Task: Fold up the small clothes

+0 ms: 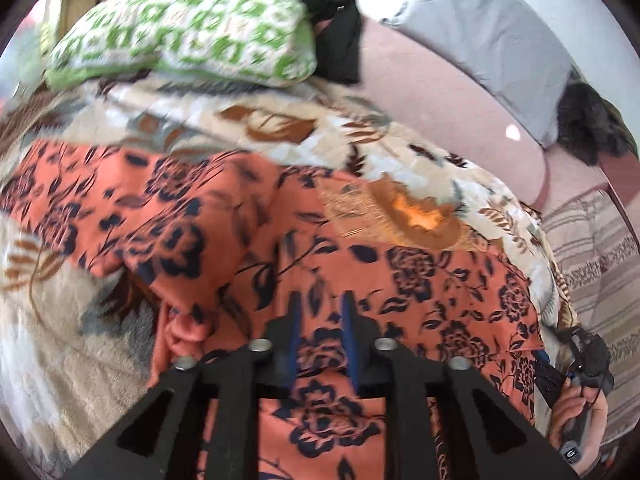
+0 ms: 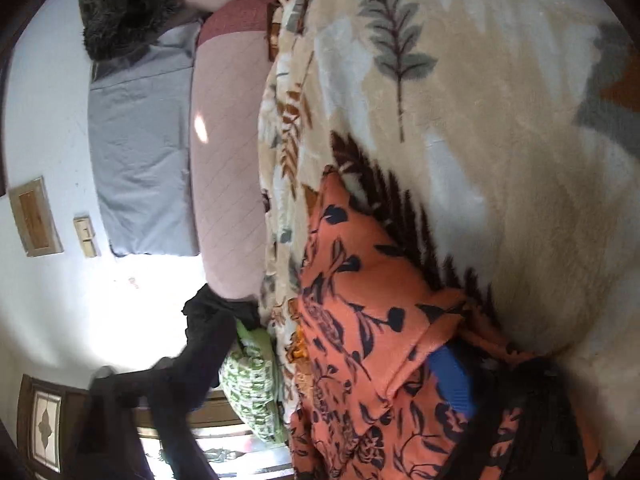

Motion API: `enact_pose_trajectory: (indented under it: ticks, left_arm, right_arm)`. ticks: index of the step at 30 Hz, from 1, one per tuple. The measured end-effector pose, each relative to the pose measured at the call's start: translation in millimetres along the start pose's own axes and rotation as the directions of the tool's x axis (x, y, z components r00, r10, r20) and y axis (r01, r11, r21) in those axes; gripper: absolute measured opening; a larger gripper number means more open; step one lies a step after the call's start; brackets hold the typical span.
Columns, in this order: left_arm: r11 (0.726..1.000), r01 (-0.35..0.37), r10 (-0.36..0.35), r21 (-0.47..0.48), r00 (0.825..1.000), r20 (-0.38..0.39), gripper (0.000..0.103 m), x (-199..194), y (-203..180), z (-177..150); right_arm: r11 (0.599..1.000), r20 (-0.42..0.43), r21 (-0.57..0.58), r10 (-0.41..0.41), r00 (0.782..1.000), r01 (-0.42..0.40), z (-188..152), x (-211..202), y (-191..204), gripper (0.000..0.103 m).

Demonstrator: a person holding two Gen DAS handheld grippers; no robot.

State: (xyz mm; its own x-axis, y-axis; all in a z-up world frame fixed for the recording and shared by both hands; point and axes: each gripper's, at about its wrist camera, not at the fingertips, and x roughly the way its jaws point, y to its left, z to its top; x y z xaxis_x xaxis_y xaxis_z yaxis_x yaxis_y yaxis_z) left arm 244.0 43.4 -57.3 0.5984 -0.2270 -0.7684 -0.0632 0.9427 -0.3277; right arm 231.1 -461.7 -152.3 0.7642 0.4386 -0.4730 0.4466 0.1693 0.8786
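Note:
An orange garment with dark navy flowers (image 1: 304, 248) lies spread on a cream leaf-print blanket (image 1: 304, 128). My left gripper (image 1: 322, 312) hovers low over its near part; its blue-padded fingers (image 1: 295, 332) stand a narrow gap apart with only cloth seen behind them. My right gripper (image 1: 576, 364) shows in the left wrist view at the garment's right edge, held in a hand. In the right wrist view, rolled sideways, a blue pad (image 2: 452, 380) presses against a folded edge of the same garment (image 2: 360, 308), and orange cloth hides the other finger.
A green-and-white cushion (image 1: 192, 28) and a black garment (image 1: 336, 16) lie at the blanket's far side. A pink bolster (image 1: 448, 108), a grey pillow (image 1: 492, 40) and a dark furry object (image 1: 592, 120) lie to the right. A striped cover (image 1: 600, 264) borders the right edge.

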Motion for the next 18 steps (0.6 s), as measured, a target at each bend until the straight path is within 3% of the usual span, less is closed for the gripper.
enact_pose_trajectory:
  ticks: [1, 2, 4, 5, 6, 7, 8, 9, 11, 14, 15, 17, 18]
  left_arm:
    - [1.000, 0.004, -0.004, 0.021, 1.000, -0.004, 0.042, 4.7, -6.1, 2.4]
    - [0.999, 0.006, -0.006, 0.039, 1.000, -0.020, 0.047, 13.5, -11.1, 2.7]
    - [0.997, -0.021, 0.028, 0.070, 0.994, -0.108, 0.049, 46.3, -16.6, 6.9]
    - [0.996, -0.041, 0.054, 0.077, 0.985, -0.165, 0.049, 57.3, -16.0, 2.8]
    - [0.995, -0.053, 0.069, 0.083, 0.978, -0.196, 0.049, 70.1, -13.9, -1.1]
    - [0.990, -0.061, 0.081, 0.124, 0.983, -0.162, 0.049, 70.7, -17.0, -2.8]
    - [0.981, -0.079, 0.105, 0.175, 0.984, -0.144, 0.049, 69.2, -22.8, -4.1]
    - [0.974, -0.095, 0.126, 0.205, 0.981, -0.145, 0.049, 69.5, -26.8, -4.9]
    - [0.970, -0.101, 0.134, 0.221, 0.981, -0.140, 0.049, 69.8, -27.9, -6.3]
    - [0.972, -0.082, 0.116, 0.219, 0.982, -0.146, 0.049, 70.0, -25.1, -4.0]
    - [0.974, -0.078, 0.111, 0.214, 0.983, -0.148, 0.049, 70.2, -23.9, -4.0]
    - [0.971, -0.079, 0.114, 0.223, 0.982, -0.148, 0.049, 70.5, -24.8, -5.1]
    - [0.970, -0.081, 0.117, 0.231, 0.982, -0.145, 0.049, 72.6, -22.7, -6.3]
  right_arm:
    - [0.997, 0.008, -0.044, -0.064, 0.998, 0.064, -1.5, -2.6, 0.1, 0.021]
    - [0.989, 0.019, -0.091, -0.116, 0.993, 0.117, -2.7, -5.8, 0.4, 0.021]
    - [0.972, 0.013, -0.177, -0.157, 0.988, 0.157, -3.1, -13.4, 0.9, 0.019]
    - [0.967, -0.019, -0.205, -0.158, 0.987, 0.151, -4.4, -17.1, 2.4, 0.024]
    - [0.955, -0.047, -0.250, -0.177, 0.983, 0.160, -6.6, -24.0, 3.5, 0.036]
    - [0.937, -0.060, -0.308, -0.190, 0.980, 0.163, -9.3, -31.3, 9.6, 0.051]
    - [0.918, -0.043, -0.359, -0.199, 0.979, 0.171, -10.7, -41.3, 18.0, 0.082]
    - [0.892, 0.011, -0.409, -0.207, 0.978, 0.193, -11.0, -52.7, 29.6, 0.085]
    - [0.854, 0.051, -0.496, -0.155, 0.987, 0.160, -2.7, -61.4, 56.1, 0.085]
    - [0.842, -0.001, -0.528, -0.131, 0.991, 0.111, 23.0, -33.7, 78.2, 0.085]
    - [0.828, -0.032, -0.545, -0.176, 0.984, 0.130, 32.8, -11.5, 81.0, 0.085]
    - [0.772, -0.052, -0.594, -0.317, 0.947, 0.226, 48.6, 32.6, 78.6, 0.082]
    - [0.761, -0.085, -0.604, -0.358, 0.930, 0.237, 52.5, 54.4, 77.2, 0.065]
